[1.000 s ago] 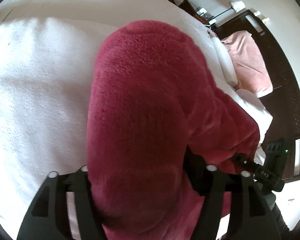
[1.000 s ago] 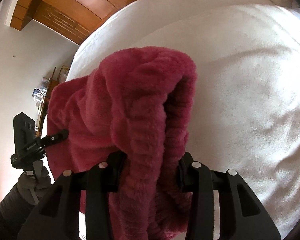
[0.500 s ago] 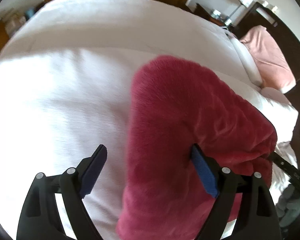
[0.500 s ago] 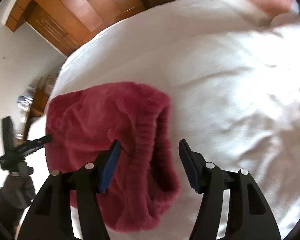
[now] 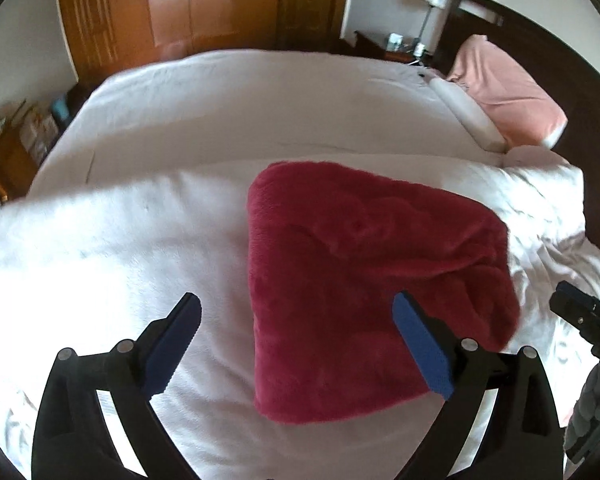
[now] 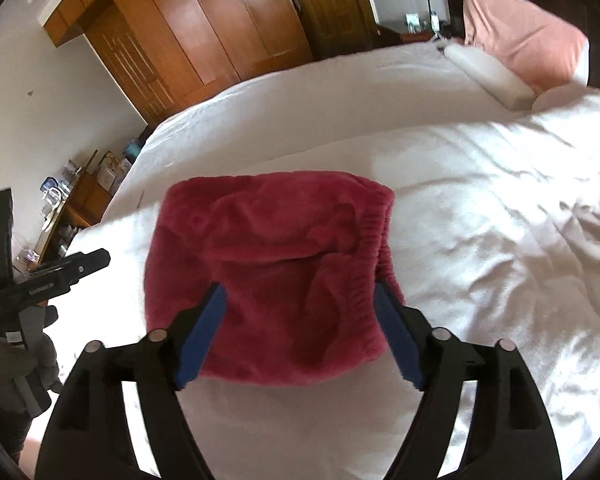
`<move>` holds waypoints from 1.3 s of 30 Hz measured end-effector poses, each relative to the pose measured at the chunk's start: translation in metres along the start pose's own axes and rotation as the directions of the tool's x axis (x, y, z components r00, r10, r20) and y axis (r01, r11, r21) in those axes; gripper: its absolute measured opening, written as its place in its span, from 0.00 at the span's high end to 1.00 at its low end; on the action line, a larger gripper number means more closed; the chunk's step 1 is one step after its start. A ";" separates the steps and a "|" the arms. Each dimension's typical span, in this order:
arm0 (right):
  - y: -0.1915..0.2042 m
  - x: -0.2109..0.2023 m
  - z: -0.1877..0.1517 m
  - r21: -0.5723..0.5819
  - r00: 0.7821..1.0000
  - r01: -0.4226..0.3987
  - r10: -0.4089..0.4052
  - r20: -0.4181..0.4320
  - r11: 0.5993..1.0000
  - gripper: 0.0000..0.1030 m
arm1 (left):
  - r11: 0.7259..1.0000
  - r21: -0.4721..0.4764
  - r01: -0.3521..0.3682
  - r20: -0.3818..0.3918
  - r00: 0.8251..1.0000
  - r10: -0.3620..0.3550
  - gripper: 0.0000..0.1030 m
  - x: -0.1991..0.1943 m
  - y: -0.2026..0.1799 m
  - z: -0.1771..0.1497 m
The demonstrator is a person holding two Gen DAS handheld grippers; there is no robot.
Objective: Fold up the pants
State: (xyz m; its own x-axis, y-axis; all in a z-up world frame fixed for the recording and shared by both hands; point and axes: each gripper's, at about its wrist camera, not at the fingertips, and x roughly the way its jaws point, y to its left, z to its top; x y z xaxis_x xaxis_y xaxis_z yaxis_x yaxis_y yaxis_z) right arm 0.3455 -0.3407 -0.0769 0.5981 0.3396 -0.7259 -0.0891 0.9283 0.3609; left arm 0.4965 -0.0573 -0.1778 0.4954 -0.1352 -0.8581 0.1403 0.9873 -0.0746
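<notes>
The dark red fleece pants (image 5: 364,292) lie folded into a compact bundle on the white-covered bed (image 5: 228,120). Left gripper (image 5: 296,344) and right gripper (image 6: 300,336) hover above, fingers opening wide, holding nothing. Best to lift clear straight up; the elastic waistband (image 6: 374,240), at three o'clock, could snag and undo the fold.

1. Daylight, bright overall; source itself not visible.
2. White bed cover (image 5: 112,264) blown out toward its near left edge in left wrist view; texture lost there.
3. Right wrist view: glare on the cover's right side, soft shadows in its wrinkles.
4. Wardrobe (image 6: 204,28) shows a warm sheen.
5. Heavy fisheye bending, dark vignette at all corners.
6. Slight motion blur throughout; background soft.
</notes>
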 end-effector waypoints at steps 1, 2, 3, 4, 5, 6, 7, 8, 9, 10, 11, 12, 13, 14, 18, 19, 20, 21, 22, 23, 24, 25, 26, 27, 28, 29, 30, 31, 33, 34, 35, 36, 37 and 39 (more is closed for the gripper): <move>0.007 -0.004 -0.003 -0.010 1.000 0.006 -0.006 0.008 1.000 0.18 | 1.000 0.012 -0.003 0.011 1.000 0.003 0.07 -0.008 -0.003 -0.002; 0.013 -0.006 -0.006 -0.018 1.000 0.008 -0.008 0.012 1.000 0.17 | 0.999 0.030 -0.009 0.028 1.000 0.009 0.06 -0.017 -0.007 -0.004; 0.018 -0.010 -0.007 -0.024 1.000 0.010 -0.009 0.015 1.000 0.17 | 0.999 0.044 -0.017 0.039 0.999 0.016 0.06 -0.023 -0.012 -0.005; 0.023 -0.015 -0.009 -0.031 1.000 0.017 -0.017 0.018 0.999 0.17 | 0.998 0.060 -0.026 0.053 0.998 0.023 0.06 -0.030 -0.015 -0.006; 0.027 -0.018 -0.011 -0.036 0.999 0.025 -0.024 0.022 0.999 0.17 | 0.997 0.074 -0.034 0.066 0.997 0.029 0.05 -0.036 -0.018 -0.006; 0.031 -0.022 -0.012 -0.040 0.999 0.030 -0.029 0.025 0.999 0.17 | 0.995 0.091 -0.043 0.082 0.996 0.035 0.05 -0.043 -0.022 -0.008; 0.036 -0.025 -0.014 -0.047 0.999 0.038 -0.037 0.028 0.998 0.17 | 0.992 0.108 -0.058 0.098 0.994 0.047 0.05 -0.049 -0.026 -0.009; 0.040 -0.028 -0.015 -0.055 0.998 0.048 -0.047 0.031 0.997 0.17 | 0.989 0.122 -0.081 0.113 0.991 0.067 0.05 -0.055 -0.030 -0.009; 0.044 -0.029 -0.016 -0.062 0.998 0.054 -0.052 0.033 0.997 0.17 | 0.987 0.129 -0.098 0.124 0.989 0.083 0.05 -0.057 -0.033 -0.009; 0.049 -0.032 -0.017 -0.074 0.998 0.059 -0.056 0.036 0.995 0.16 | 0.985 0.132 -0.114 0.135 0.986 0.096 0.05 -0.063 -0.036 -0.010; 0.053 -0.035 -0.018 -0.084 0.997 0.063 -0.060 0.039 0.994 0.16 | 0.984 0.129 -0.122 0.152 0.983 0.102 0.05 -0.069 -0.038 -0.011; 0.057 -0.037 -0.020 -0.091 0.997 0.067 -0.063 0.043 0.994 0.16 | 0.985 0.125 -0.118 0.164 0.982 0.097 0.05 -0.074 -0.040 -0.011; 0.062 -0.040 -0.021 -0.100 0.997 0.069 -0.065 0.049 0.993 0.16 | 0.986 0.122 -0.114 0.168 0.981 0.093 0.05 -0.076 -0.041 -0.011; 0.066 -0.043 -0.022 -0.109 0.996 0.071 -0.066 0.055 0.992 0.16 | 0.986 0.115 -0.119 0.172 0.980 0.098 0.05 -0.081 -0.043 -0.010; 0.077 -0.053 -0.026 -0.141 0.994 0.083 -0.073 0.076 0.987 0.16 | 0.975 0.106 -0.193 0.182 0.968 0.172 0.05 -0.088 -0.047 -0.009; 0.079 -0.056 -0.028 -0.151 0.994 0.085 -0.074 0.081 0.985 0.16 | 0.974 0.110 -0.199 0.185 0.967 0.176 0.05 -0.090 -0.048 -0.010; 0.081 -0.058 -0.029 -0.159 0.993 0.090 -0.077 0.085 0.983 0.16 | 0.974 0.111 -0.197 0.187 0.967 0.175 0.05 -0.091 -0.049 -0.011; 0.083 -0.061 -0.030 -0.168 0.993 0.093 -0.079 0.087 0.981 0.16 | 0.975 0.110 -0.194 0.184 0.968 0.172 0.05 -0.092 -0.049 -0.011; 0.084 -0.063 -0.031 -0.177 0.992 0.098 -0.083 0.090 0.979 0.16 | 0.977 0.106 -0.184 0.177 0.971 0.163 0.05 -0.093 -0.049 -0.012; 0.086 -0.064 -0.032 -0.182 0.992 0.101 -0.086 0.092 0.978 0.16 | 0.980 0.103 -0.171 0.174 0.973 0.152 0.05 -0.095 -0.048 -0.012; 0.086 -0.065 -0.032 -0.186 0.992 0.100 -0.084 0.091 0.977 0.16 | 0.983 0.100 -0.156 0.168 0.976 0.138 0.05 -0.097 -0.048 -0.012; 0.086 -0.065 -0.033 -0.187 0.992 0.099 -0.083 0.091 0.977 0.16 | 0.984 0.096 -0.148 0.162 0.978 0.131 0.05 -0.097 -0.048 -0.013; 0.087 -0.066 -0.034 -0.187 0.992 0.098 -0.082 0.091 0.978 0.16 | 0.985 0.095 -0.143 0.153 0.980 0.127 0.05 -0.096 -0.048 -0.013; 0.087 -0.066 -0.034 -0.187 0.992 0.097 -0.081 0.092 0.977 0.16 | 0.985 0.096 -0.140 0.150 0.981 0.125 0.05 -0.097 -0.049 -0.013; 0.088 -0.066 -0.034 -0.188 0.992 0.097 -0.081 0.092 0.977 0.16 | 0.985 0.099 -0.142 0.150 0.981 0.127 0.05 -0.097 -0.049 -0.014; 0.088 -0.067 -0.035 -0.190 0.992 0.098 -0.081 0.093 0.977 0.16 | 0.984 0.101 -0.147 0.151 0.980 0.131 0.05 -0.097 -0.050 -0.014; 0.088 -0.067 -0.035 -0.191 0.992 0.099 -0.082 0.095 0.977 0.16 | 0.983 0.107 -0.152 0.152 0.979 0.135 0.05 -0.097 -0.051 -0.014; 0.088 -0.067 -0.035 -0.194 0.992 0.103 -0.085 0.097 0.976 0.16 | 0.982 0.110 -0.154 0.154 0.979 0.136 0.05 -0.097 -0.052 -0.015; 0.088 -0.067 -0.035 -0.198 0.991 0.106 -0.088 0.098 0.974 0.16 | 0.980 0.120 -0.156 0.160 0.978 0.136 0.05 -0.097 -0.055 -0.016; 0.087 -0.067 -0.036 -0.197 0.991 0.106 -0.089 0.097 0.975 0.16 | 0.980 0.126 -0.156 0.164 0.977 0.134 0.05 -0.098 -0.056 -0.016; 0.087 -0.067 -0.036 -0.196 0.991 0.107 -0.090 0.097 0.975 0.16 | 0.979 0.131 -0.157 0.168 0.977 0.135 0.05 -0.098 -0.058 -0.016; 0.086 -0.067 -0.036 -0.194 0.991 0.108 -0.091 0.098 0.975 0.16 | 0.978 0.135 -0.158 0.171 0.976 0.134 0.05 -0.098 -0.059 -0.017; 0.086 -0.067 -0.036 -0.190 0.991 0.111 -0.093 0.099 0.975 0.16 | 0.977 0.141 -0.157 0.176 0.976 0.132 0.05 -0.098 -0.061 -0.018; 0.084 -0.068 -0.035 -0.183 0.990 0.116 -0.099 0.101 0.976 0.16 | 0.974 0.153 -0.165 0.186 0.973 0.135 0.05 -0.098 -0.063 -0.019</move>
State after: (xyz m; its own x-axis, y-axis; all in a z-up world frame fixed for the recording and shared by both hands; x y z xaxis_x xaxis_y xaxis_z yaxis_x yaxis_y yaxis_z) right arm 0.2693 -0.2799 -0.0181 0.6812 0.2292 -0.6953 -0.1633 0.9734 0.1609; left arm 0.4225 -0.1050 -0.0985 0.6607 -0.0137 -0.7505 0.1864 0.9715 0.1463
